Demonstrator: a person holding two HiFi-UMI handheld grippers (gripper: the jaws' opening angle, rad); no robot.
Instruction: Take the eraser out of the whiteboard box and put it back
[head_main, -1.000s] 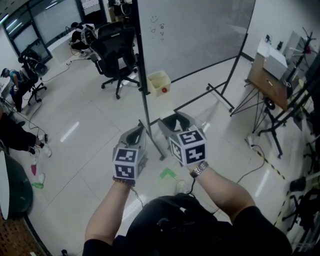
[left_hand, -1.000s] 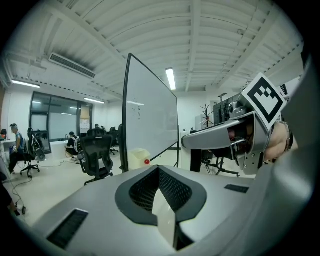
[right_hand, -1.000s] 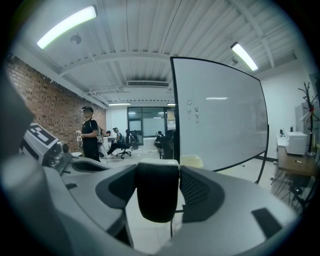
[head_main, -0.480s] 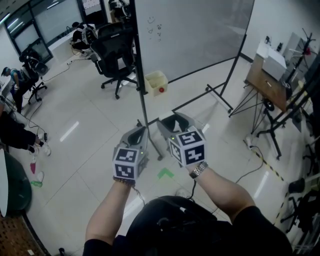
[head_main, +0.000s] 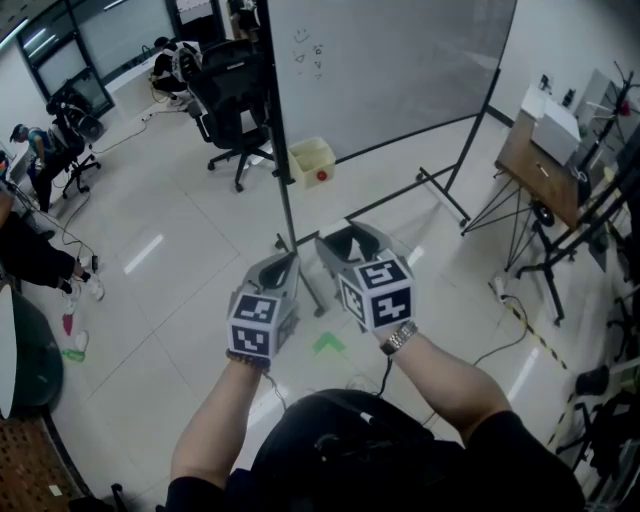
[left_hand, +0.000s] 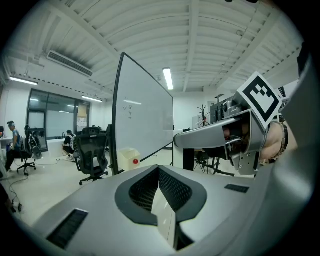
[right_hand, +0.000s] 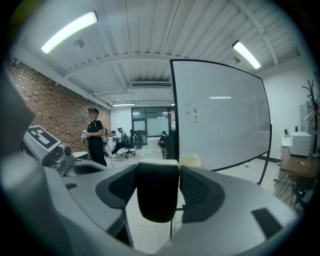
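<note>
step: carrying back | right gripper (head_main: 350, 243) grasps black block eraser (right_hand: 157, 195) | left gripper (left_hand: 159, 172) clenched, empty | target: pale yellow whiteboard box (head_main: 312, 162) (red dot on front), well ahead by the whiteboard frame | advice: keep eraser level, centre over opening, lower inside before releasing

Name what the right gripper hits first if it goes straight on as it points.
The right gripper, holding the eraser, would probably meet the box by the whiteboard's frame; the way there looks free. Depth is unclear: the frame might come first.
</note>
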